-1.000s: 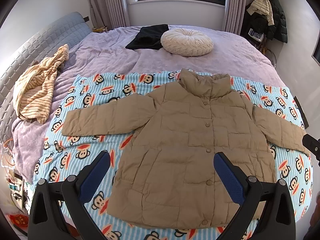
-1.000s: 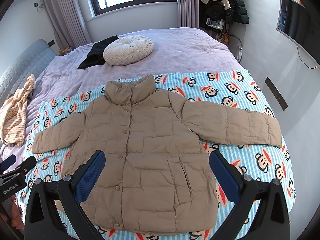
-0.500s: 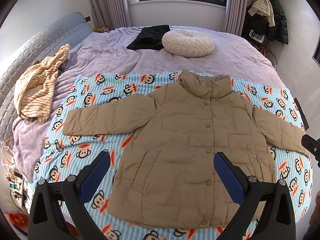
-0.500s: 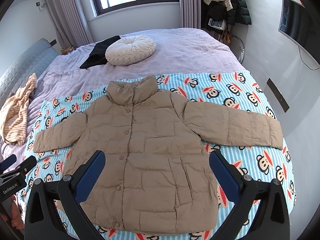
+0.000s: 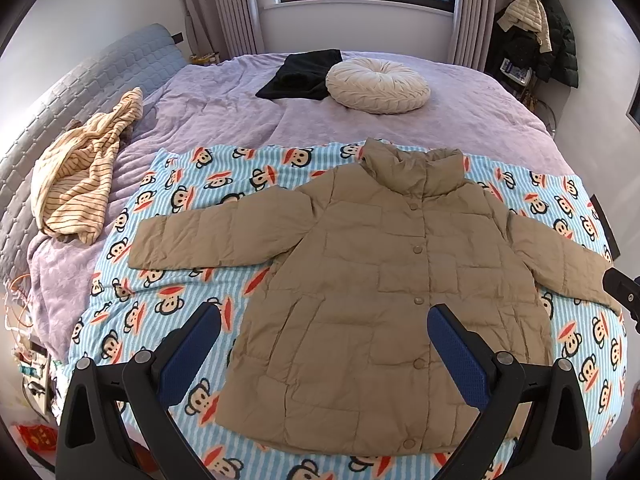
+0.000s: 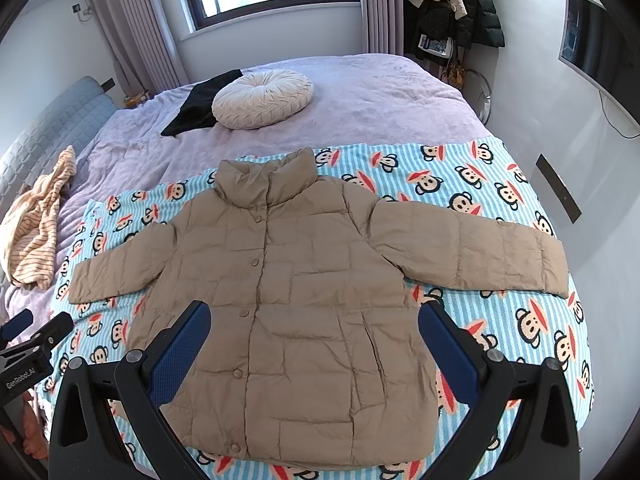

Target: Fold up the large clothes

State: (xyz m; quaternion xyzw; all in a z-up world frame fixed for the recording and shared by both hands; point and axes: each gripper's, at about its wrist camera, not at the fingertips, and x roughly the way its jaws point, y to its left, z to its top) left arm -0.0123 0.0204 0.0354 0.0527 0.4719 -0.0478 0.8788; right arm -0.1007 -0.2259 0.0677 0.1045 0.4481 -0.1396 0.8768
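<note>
Lilac bedding covers a wide bed (image 5: 460, 128) under a window, and one blue striped blanket with a monkey print (image 5: 168, 280) is spread across its near end. On that blanket lies the single tan quilted puffer jacket (image 5: 372, 292), front up, snapped shut, collar toward the window, both sleeves stretched out toward the bed's left and right edges, hem just short of the near edge.

Farther up the bed sit one round cream pleated cushion (image 5: 378, 86) and, touching it on the left, one black folded garment (image 5: 302, 76). One cream and tan striped garment (image 5: 80, 176) is heaped at the left edge against the grey quilted headboard (image 5: 72, 92). Dark coats (image 6: 472, 12) hang in the far right corner.

Compared with a second ago, the jacket lies just as it did; both views have shifted only slightly.

Two claws hang above the near edge. The left claw (image 5: 322, 342) has its blue pads wide apart, empty, framing the jacket's lower left half and the button line. The right claw (image 6: 314, 340) is likewise spread and empty, spanning the jacket's lower body. Neither touches the cloth.
</note>
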